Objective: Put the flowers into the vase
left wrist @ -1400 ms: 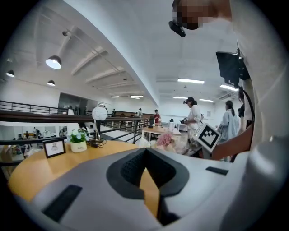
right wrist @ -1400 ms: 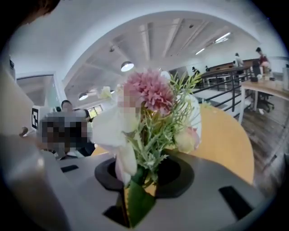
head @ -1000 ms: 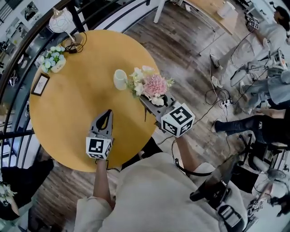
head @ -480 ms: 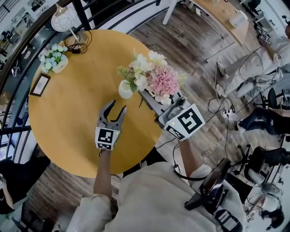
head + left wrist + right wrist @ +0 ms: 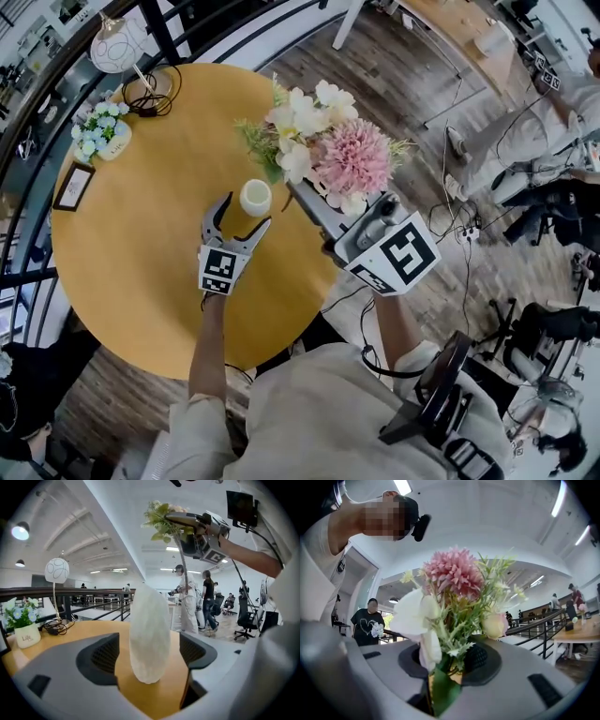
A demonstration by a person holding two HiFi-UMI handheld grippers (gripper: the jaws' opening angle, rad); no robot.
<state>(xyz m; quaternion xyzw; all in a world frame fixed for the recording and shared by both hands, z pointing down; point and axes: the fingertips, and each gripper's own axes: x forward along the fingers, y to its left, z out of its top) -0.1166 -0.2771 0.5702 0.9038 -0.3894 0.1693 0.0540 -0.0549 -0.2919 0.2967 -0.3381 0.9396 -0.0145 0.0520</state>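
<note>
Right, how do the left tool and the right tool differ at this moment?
The left tool is open, its jaws having just been opening, and the white vase stands between them clear of both pads. The right tool is shut on the stems of the flowers. The left tool sits low over the table, while the right tool is raised well above the vase. Both carry a marker cube.

Your flowers (image 5: 452, 581) cover much of the right gripper's (image 5: 449, 662) pads (image 5: 482, 659); print on the frame (image 5: 73, 186) at the table's (image 5: 141, 267) left edge is unreadably small.
</note>
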